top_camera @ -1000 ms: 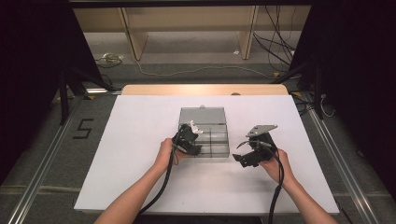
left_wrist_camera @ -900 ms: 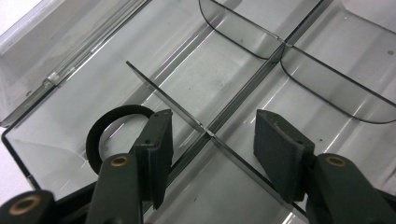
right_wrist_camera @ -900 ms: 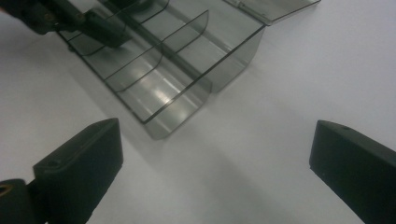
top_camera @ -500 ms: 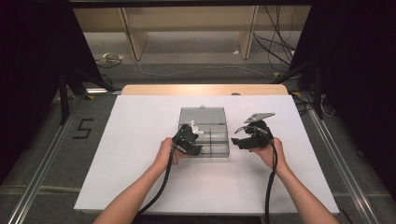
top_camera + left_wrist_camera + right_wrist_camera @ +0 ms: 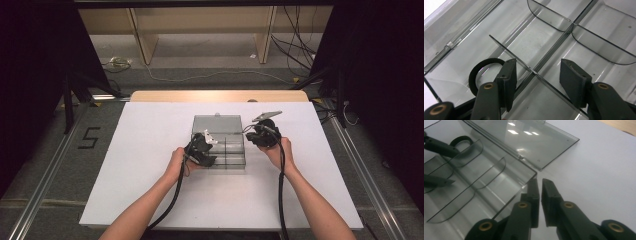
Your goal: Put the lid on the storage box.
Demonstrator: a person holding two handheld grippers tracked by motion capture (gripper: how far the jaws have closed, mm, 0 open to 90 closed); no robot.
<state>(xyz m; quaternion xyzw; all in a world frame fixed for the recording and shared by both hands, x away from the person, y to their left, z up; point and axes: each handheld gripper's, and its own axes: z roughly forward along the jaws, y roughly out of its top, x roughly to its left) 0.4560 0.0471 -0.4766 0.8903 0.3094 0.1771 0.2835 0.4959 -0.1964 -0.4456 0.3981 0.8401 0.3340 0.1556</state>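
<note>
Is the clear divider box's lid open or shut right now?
Open: the lid lies flat on the table behind the box, its compartments uncovered.

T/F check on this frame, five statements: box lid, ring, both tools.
1. The clear grey plastic compartment box has its lid open, lying flat on the white table. True.
2. A black rubber ring lies in a box compartment beside the left tool. True.
3. The left tool is clamped shut on the ring. False: its jaws stand apart astride a thin divider; the ring is beside one jaw, not between them.
4. The right tool gapes wide open. False: its jaws have just been closing, now near together at the box's wall.
5. The box holds screws. False: none in view, just the ring.
</note>
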